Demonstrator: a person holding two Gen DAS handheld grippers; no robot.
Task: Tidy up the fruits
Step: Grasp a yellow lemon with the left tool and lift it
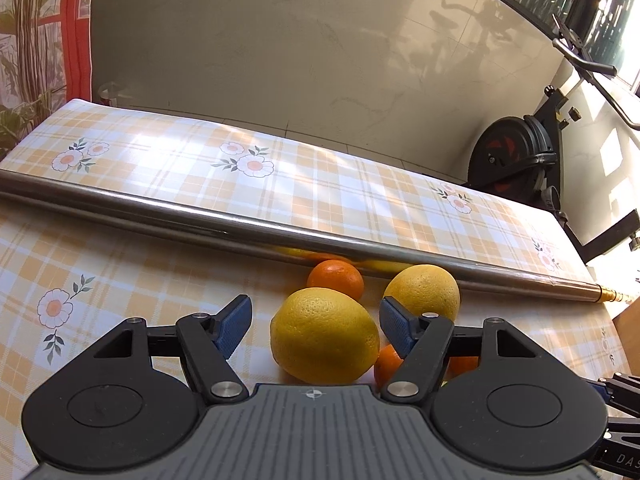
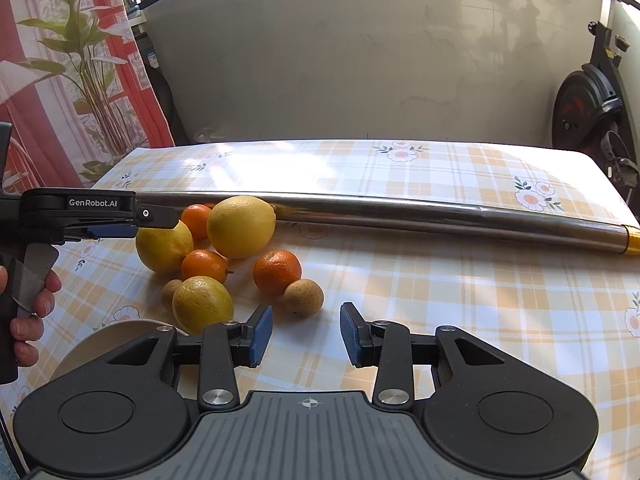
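A pile of fruit lies on the checked tablecloth. In the left wrist view my left gripper (image 1: 316, 326) is open, its blue pads on either side of a large lemon (image 1: 324, 334) without touching it. A second lemon (image 1: 422, 292) and a small orange (image 1: 335, 279) lie beyond; another orange (image 1: 387, 365) is partly hidden by the right finger. In the right wrist view my right gripper (image 2: 306, 334) is open and empty, just short of a brown round fruit (image 2: 304, 296), an orange (image 2: 277, 272) and a yellow-green lemon (image 2: 202, 304). The left gripper (image 2: 156, 216) shows there over the pile.
A long metal pole (image 2: 400, 210) lies across the table behind the fruit. A tan plate edge (image 2: 108, 334) sits at the near left. An exercise bike (image 2: 592, 108) stands past the table's right end, and a wall lies behind.
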